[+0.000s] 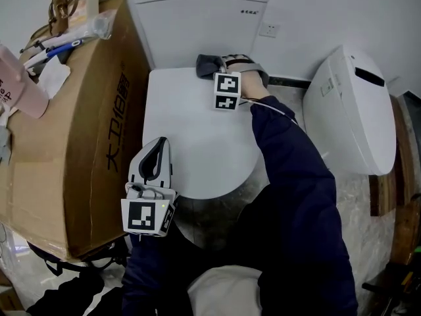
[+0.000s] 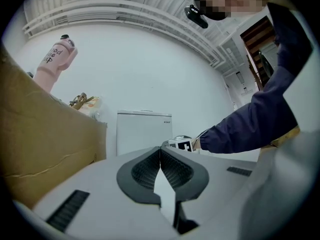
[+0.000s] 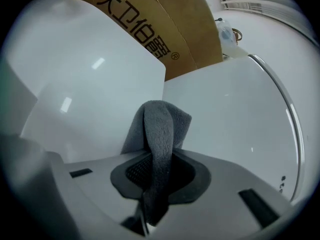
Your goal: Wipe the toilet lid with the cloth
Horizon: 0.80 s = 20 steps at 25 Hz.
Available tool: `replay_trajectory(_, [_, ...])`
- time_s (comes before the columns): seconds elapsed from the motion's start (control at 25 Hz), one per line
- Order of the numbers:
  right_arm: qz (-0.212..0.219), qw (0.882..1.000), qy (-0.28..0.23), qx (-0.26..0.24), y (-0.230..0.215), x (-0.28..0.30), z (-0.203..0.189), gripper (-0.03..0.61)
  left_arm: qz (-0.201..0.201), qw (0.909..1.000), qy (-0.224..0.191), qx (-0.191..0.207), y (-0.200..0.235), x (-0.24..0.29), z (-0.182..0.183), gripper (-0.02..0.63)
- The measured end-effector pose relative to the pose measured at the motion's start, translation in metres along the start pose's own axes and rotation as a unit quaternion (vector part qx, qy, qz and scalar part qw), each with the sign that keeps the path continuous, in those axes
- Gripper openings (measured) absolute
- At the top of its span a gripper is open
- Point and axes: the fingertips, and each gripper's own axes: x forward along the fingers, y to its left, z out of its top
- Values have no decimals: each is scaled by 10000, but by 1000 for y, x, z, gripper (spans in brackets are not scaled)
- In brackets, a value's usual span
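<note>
The white toilet lid [image 1: 191,130] lies closed below the white cistern [image 1: 200,18]. At the lid's back edge my right gripper [image 1: 220,68] is shut on a dark grey cloth [image 1: 209,64], which rests against the lid near the cistern. In the right gripper view the cloth [image 3: 159,134] stands pinched between the jaws, with the lid [image 3: 235,114] behind it. My left gripper [image 1: 152,160] hovers over the lid's front left edge, shut and holding nothing. The left gripper view shows its jaws closed together, the cistern [image 2: 144,131] beyond.
A large brown cardboard box [image 1: 79,124] stands tight against the toilet's left side, with a pink bottle [image 1: 20,81] and loose items on top. A second white toilet seat unit [image 1: 355,110] leans at the right. A wall socket [image 1: 268,29] sits behind.
</note>
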Motion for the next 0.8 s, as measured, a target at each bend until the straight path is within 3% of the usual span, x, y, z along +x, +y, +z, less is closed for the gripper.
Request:
replay_trajectory(0.28, [335, 9994, 26, 33, 17, -15, 8, 64, -19, 10000, -39, -5, 5, 0, -2, 15])
replay_trajectory(0.8, [1101, 9938, -108, -85, 91, -95, 37, 64, -297, 9993, -205, -48, 1, -6, 7, 15])
